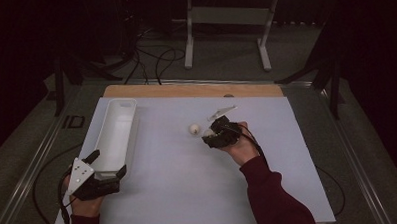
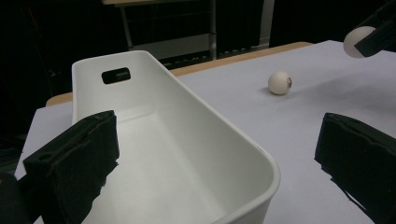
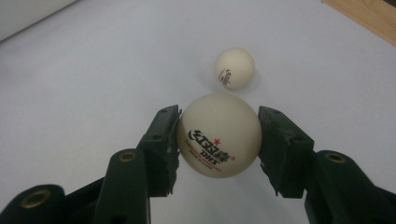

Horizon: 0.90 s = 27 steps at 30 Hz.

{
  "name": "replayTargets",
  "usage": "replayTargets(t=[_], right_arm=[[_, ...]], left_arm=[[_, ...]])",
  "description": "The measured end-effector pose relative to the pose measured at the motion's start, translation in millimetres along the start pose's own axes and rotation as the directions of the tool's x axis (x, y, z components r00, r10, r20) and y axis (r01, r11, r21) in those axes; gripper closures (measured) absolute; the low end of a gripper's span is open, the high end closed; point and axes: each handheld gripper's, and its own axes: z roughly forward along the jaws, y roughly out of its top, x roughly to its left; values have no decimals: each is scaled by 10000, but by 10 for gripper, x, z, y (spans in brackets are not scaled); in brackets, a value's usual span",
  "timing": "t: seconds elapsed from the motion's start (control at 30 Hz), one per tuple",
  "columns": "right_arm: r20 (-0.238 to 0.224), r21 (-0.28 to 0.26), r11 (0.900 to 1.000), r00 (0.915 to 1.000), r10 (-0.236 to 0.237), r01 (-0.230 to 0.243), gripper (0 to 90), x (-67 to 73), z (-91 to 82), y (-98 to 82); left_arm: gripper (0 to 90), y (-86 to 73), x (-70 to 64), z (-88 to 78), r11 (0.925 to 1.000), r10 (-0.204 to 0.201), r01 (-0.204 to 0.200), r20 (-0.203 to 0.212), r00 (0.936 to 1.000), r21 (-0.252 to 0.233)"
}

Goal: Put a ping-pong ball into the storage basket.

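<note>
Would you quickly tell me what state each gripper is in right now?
Left gripper: open, holding nothing, one jaw over the white bin.
Right gripper: shut on a ping-pong ball.

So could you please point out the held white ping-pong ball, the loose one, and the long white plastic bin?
Held white ping-pong ball (image 3: 218, 140), right gripper view, printed front.
Loose white ping-pong ball (image 3: 235, 68), right gripper view, centre.
Long white plastic bin (image 1: 115, 136), high view, inner floor.

Two white table-tennis balls — one clamped between the right gripper's jaws, the held ball, and one loose ball lying just beyond those jaw tips. One white bin — its near end sits between the left gripper's wide-apart jaws. Two grippers in all.
</note>
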Motion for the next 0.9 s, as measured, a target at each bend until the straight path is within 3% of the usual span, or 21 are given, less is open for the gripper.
replayTargets(t=[0.9], right_arm=[[-306,-261,9993,9992,-259,251,500,89,32,64]], left_arm=[[6,-2,-4,4,10000,17,-17,36,10000,-1]])
